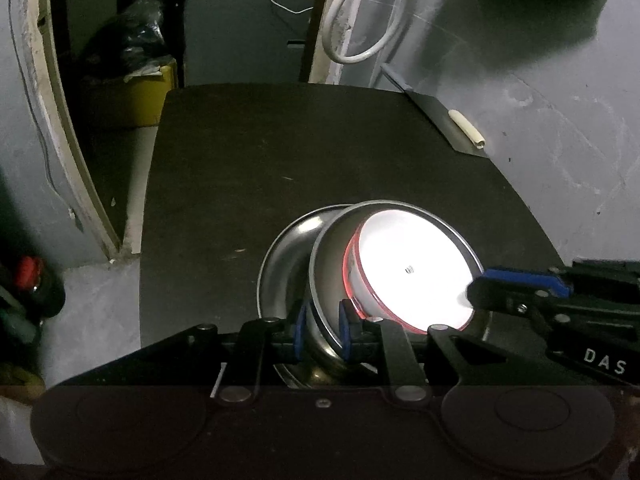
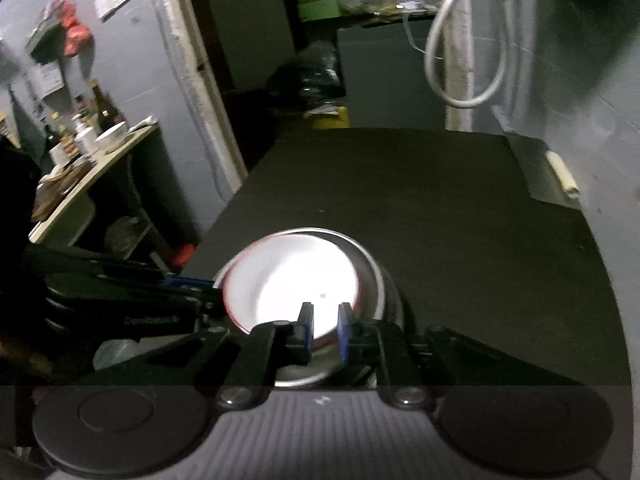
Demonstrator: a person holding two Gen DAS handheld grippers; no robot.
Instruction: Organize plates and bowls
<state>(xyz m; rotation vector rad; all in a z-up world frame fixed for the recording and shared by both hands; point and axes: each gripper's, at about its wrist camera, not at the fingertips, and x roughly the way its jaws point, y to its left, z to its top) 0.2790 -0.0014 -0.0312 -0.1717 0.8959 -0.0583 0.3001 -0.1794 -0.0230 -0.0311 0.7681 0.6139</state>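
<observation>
On the near middle of the dark counter (image 1: 248, 152) sits a white plate (image 1: 412, 268) with a red rim, nested inside a steel bowl (image 1: 332, 264) that leans tilted over a second steel bowl (image 1: 280, 264) just behind and to its left. Around that plate everything gathers: the left tongs (image 1: 323, 330) straddle the near rim of the tilted steel bowl, one blue pad on each side of its wall, and seem clamped on it, though how firmly cannot be told. The right tongs (image 2: 325, 332) reach over the plate's near edge with pads close together; whether they pinch the plate's rim or the bowl's cannot be told. The steel bowls look light, stiff and slippery, likely to clatter and slide against each other, so a grip low on the rim wall seems best. The plate looks like glazed ceramic, heavier and breakable, best taken by its red rim. Beyond the plate, at the counter's far right edge, lies a pale roll (image 1: 468, 128), and a white cable loop (image 1: 360, 20) hangs on the wall.
</observation>
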